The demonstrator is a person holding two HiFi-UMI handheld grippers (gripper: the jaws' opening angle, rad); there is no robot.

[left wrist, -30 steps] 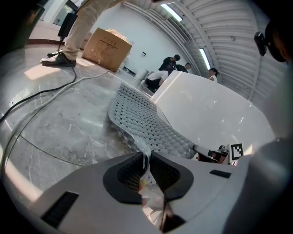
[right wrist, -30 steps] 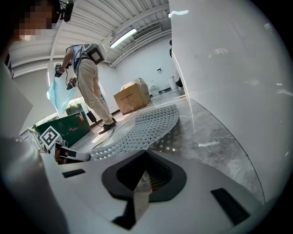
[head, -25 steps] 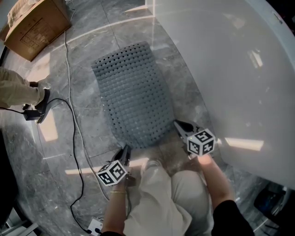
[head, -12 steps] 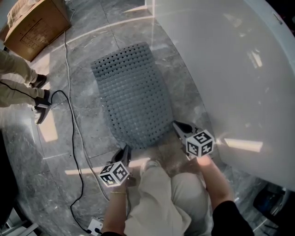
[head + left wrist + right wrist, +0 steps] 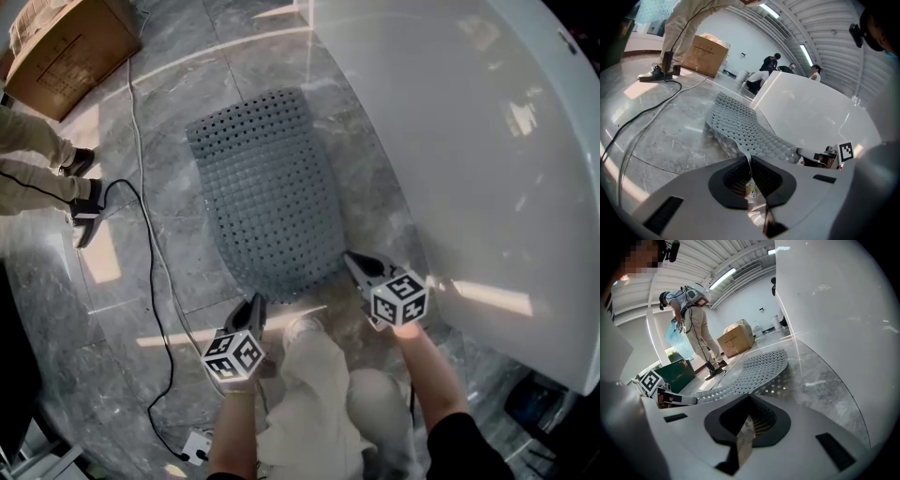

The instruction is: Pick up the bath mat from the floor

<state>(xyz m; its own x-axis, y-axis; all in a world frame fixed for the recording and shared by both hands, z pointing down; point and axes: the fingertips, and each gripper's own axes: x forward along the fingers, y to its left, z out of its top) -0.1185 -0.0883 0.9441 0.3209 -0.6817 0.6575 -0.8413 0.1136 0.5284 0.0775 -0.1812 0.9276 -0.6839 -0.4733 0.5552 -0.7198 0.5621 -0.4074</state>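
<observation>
Mat (image 5: pixel 267 192), grey and perforated, lies on the floor (image 5: pixel 141 309) alongside the white tub (image 5: pixel 469 141), its near edge raised. Left gripper (image 5: pixel 256 302) jaws are clamped together on the mat's near left corner. Right gripper (image 5: pixel 352 262) jaws are clamped on the near right corner. A cable (image 5: pixel 155 253) runs left of the mat; a box (image 5: pixel 66 42) stands beyond.

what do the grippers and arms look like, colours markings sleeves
The left gripper and right gripper look alike: dark tapered jaws and a white cube printed with black square markers. In their own views the bodies are pale grey. The right arm wears a black sleeve.
</observation>
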